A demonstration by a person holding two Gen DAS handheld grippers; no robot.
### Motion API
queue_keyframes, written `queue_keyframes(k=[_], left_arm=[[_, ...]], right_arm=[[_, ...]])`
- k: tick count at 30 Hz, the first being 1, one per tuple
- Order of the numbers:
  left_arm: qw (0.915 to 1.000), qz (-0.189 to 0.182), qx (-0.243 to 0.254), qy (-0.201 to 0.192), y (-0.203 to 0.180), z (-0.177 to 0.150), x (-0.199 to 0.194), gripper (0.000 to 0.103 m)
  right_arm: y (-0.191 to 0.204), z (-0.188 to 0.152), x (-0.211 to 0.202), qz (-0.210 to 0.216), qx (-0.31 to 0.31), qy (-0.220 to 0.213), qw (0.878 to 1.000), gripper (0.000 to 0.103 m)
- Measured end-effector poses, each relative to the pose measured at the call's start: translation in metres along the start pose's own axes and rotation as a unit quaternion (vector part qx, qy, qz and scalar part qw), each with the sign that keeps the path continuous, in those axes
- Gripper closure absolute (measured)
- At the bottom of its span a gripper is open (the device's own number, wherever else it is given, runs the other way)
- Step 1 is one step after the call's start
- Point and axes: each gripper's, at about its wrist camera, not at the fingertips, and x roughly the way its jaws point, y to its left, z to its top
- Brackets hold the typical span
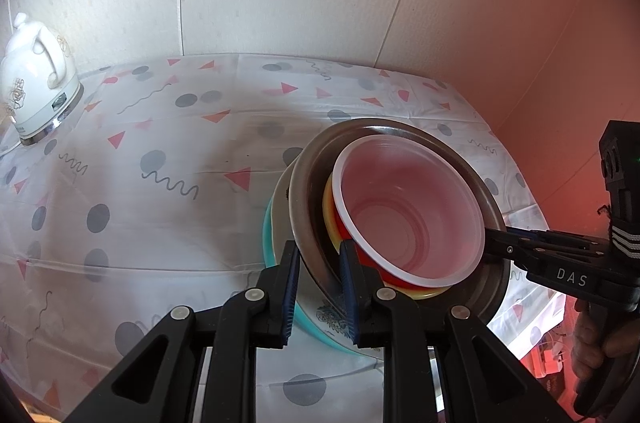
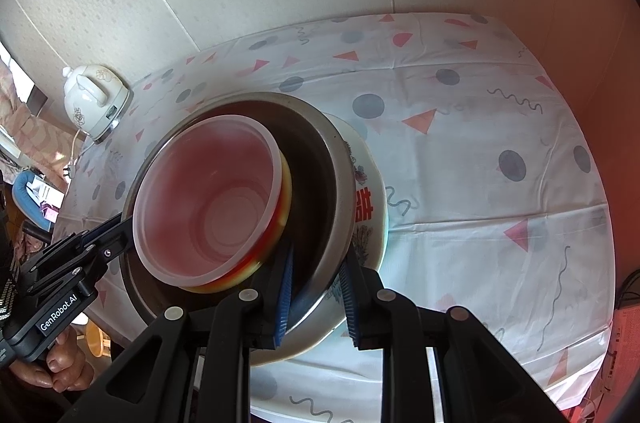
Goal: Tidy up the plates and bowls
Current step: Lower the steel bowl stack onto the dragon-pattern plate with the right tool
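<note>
Above the patterned tablecloth (image 2: 480,183), both grippers, left gripper (image 1: 320,287) and right gripper (image 2: 316,295), clamp the steel bowl (image 1: 304,223) rim; nested stack looks assembled; placement remains.

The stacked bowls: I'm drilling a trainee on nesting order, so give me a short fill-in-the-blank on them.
1. The innermost container has a ____ rim.
2. It sits in a yellow bowl nested inside the ____ bowl.
3. The left gripper and right gripper each straddle that bowl's ____.
4. The white ____ stands at the tablecloth's far edge.

Missing words: white; metal; rim; kettle
</note>
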Motion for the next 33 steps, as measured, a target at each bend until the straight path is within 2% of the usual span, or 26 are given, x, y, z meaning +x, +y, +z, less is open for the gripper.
queue_keyframes(k=[5,27,33], left_arm=[[1.0000,0.003,-0.001,-0.003,-0.0013,-0.0010,-0.0014,0.082],[0.9997,0.023,0.007,-0.008,-0.0063,-0.0023,-0.0027,0.082],[0.9996,0.026,0.003,-0.009,-0.0066,-0.0020,-0.0028,0.081]], right_arm=[[0.0007,-0.0018,-0.0012,-0.006,-0.005,-0.009,1.000,0.082],[0.0044,-0.0031,0.0016,-0.020,-0.006,-0.019,1.000,0.083],[0.0005,-0.0025,0.0011,-0.012,0.002,-0.015,1.000,0.082]])
